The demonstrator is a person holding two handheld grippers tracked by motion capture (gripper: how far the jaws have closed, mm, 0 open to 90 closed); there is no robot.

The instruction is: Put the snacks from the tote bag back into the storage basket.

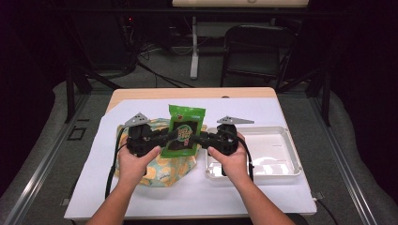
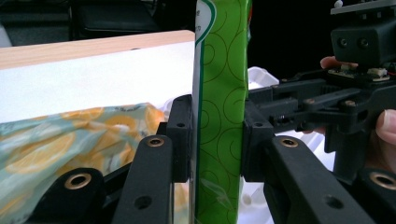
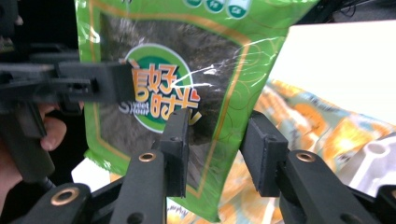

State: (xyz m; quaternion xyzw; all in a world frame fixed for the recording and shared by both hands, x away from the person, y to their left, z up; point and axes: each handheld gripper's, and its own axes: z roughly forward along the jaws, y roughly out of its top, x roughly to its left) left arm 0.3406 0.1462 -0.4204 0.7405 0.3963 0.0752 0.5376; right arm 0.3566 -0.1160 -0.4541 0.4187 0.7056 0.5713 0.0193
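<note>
A person's two hands hold a tool each above the surface (image 1: 141, 187), which is covered with a white sheet. The left tool (image 2: 218, 140) is clamped on the edge of a green snack packet (image 1: 184, 131), its pads pressed against both faces. The right tool (image 3: 219, 154) straddles the packet's opposite edge with its jaws apart. The packet is held upright in the air above a yellow patterned bag (image 1: 169, 168). A white tray (image 1: 281, 164) lies just beside the bag, under the right hand (image 1: 232, 157).
</note>
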